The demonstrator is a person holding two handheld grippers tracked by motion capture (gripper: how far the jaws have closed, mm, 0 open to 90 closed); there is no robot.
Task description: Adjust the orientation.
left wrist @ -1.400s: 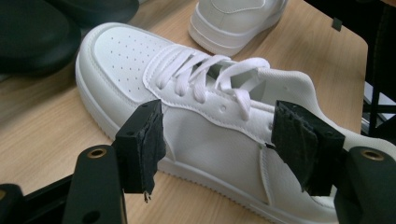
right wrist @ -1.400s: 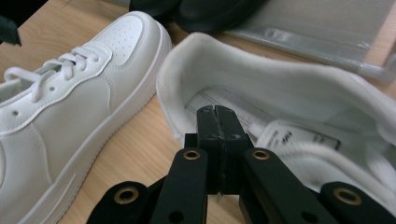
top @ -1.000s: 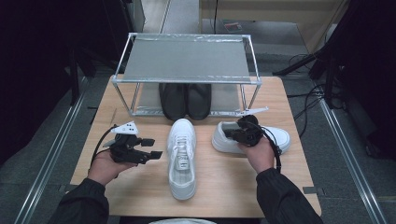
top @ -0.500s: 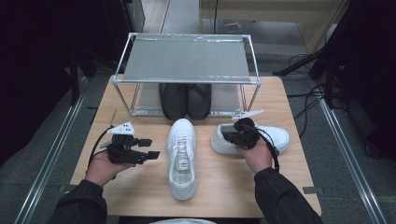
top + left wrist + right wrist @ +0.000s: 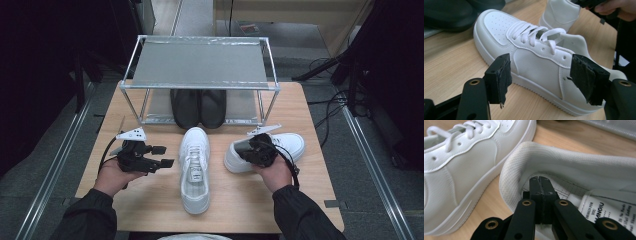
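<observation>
Up close, the right tongs [image 5: 539, 180] sit pressed together inside the sideways sneaker [image 5: 579, 170], while the left tongs [image 5: 544, 77] stand spread.

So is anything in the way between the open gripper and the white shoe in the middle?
No, nothing visible. The left gripper has its jaws open and points straight at the side of the middle white shoe, with bare wooden table between them.

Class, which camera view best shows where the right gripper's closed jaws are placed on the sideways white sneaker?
The right gripper view: the shut right gripper sits inside the sideways white sneaker, just behind its padded heel collar. The high view shows that gripper over the shoe's opening, hiding the tips. The left gripper view shows the sneaker's heel at the top.
</observation>
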